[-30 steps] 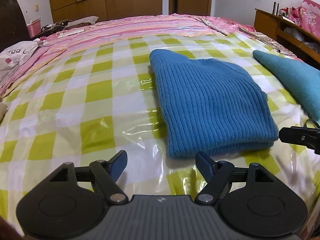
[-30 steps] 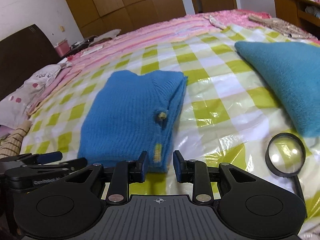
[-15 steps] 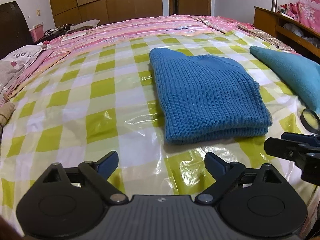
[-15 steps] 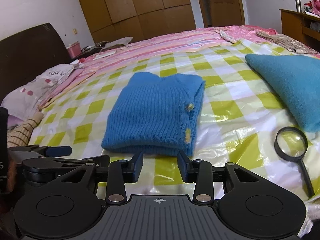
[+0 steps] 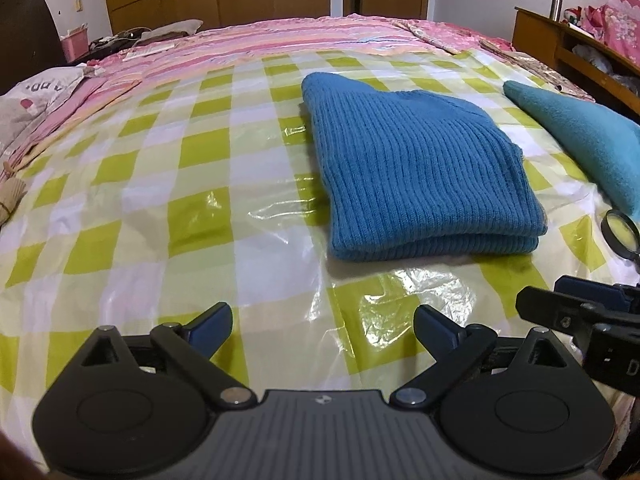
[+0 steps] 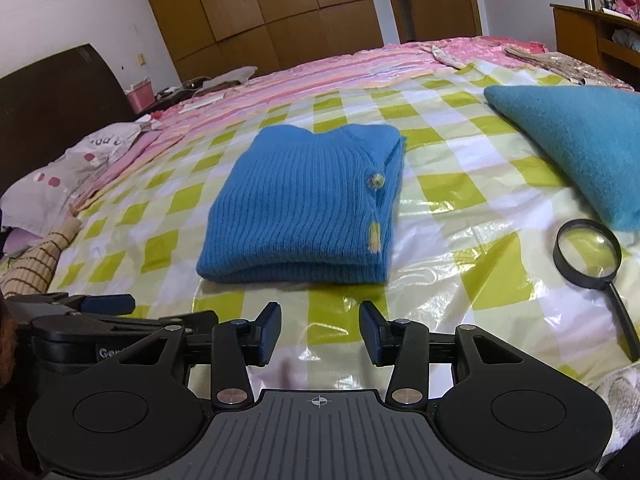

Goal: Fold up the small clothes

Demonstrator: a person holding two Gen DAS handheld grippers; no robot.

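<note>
Nearest: left tool (image 5: 322, 324) spread wide over the bed, jaws just opened further, nothing between them, only the glossy green-and-white checked plastic sheet (image 5: 160, 184) beneath. Beside it, right tool (image 6: 320, 332) parted too, jaws lately opening, likewise empty and clear of the cloth. On the left tool's body, seen from the right wrist view, white lettering starting "G", rest unreadable. Just beyond both tools: blue ribbed knit sweater (image 6: 304, 212), folded into a neat rectangle, flat on the sheet, fold edge toward the tools, one round button (image 6: 376, 180) and a small yellow tag (image 6: 374, 238) along its right edge. To its right, apart from it: black-rimmed magnifying glass (image 6: 586, 252) lying flat, handle toward the near edge. Past that, teal fleece garment (image 6: 580, 136) spread on the sheet. Far left: grey pillow (image 6: 76, 160) with pink spots and partly legible print, "pp" or similar. Farther back: pink striped bedspread (image 5: 280, 36), small pink basket (image 6: 140, 94), contents not discernible. On the wooden shelf unit (image 5: 560, 48) at far right, a steel flask (image 5: 555, 2) upright, then wooden wardrobe doors (image 6: 260, 4)
</note>
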